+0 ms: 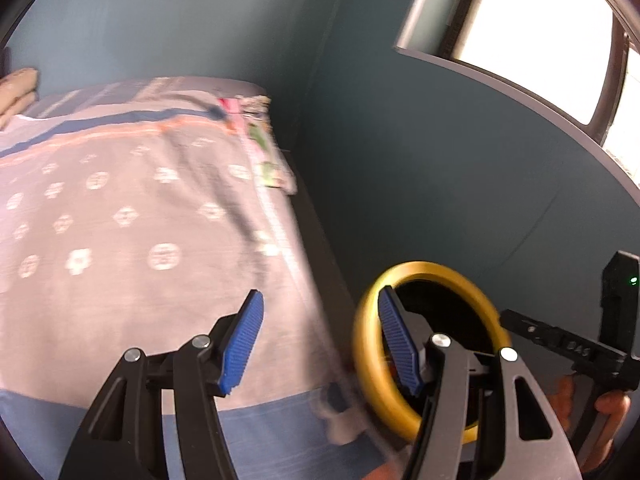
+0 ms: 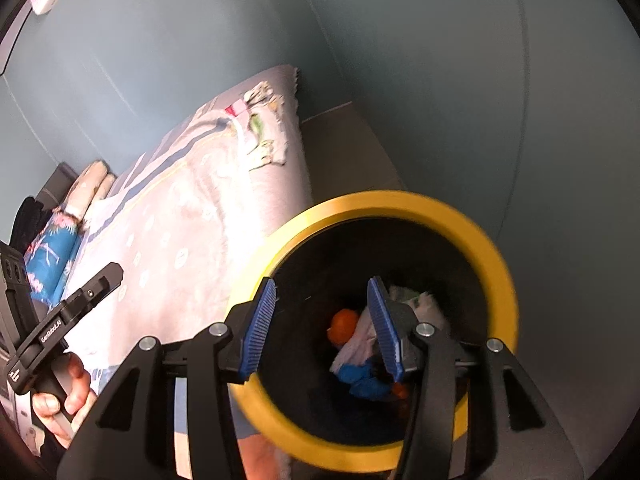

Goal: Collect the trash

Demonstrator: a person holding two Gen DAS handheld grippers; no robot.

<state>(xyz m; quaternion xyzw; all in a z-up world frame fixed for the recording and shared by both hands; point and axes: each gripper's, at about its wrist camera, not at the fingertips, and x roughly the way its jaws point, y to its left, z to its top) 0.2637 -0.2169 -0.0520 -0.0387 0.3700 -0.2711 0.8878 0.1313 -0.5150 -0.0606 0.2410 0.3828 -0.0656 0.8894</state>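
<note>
STEP: dropping trash into yellow-rimmed bin [image 2: 496,264], judged | RIGHT: right gripper [image 2: 324,328] hovering over bin mouth, spread, pinching nothing | TRASH: crumpled pieces [image 2: 360,352] lying inside bin, 6 o'clock of rim | LEFT: left gripper [image 1: 316,344] spread, empty, over bedspread [image 1: 132,216] | NEXT: likely seeking more litter at 10 o'clock.

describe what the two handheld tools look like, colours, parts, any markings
Both match: the left tool and right tool have black angular linkage arms with silver round pivot bolts and ribbed blue finger pads. Seen from the other camera, each has a black pistol-style handle; the left tool's bears white lettering, and a small green light glows on the right tool's upright black block. No sleeves show.
</note>
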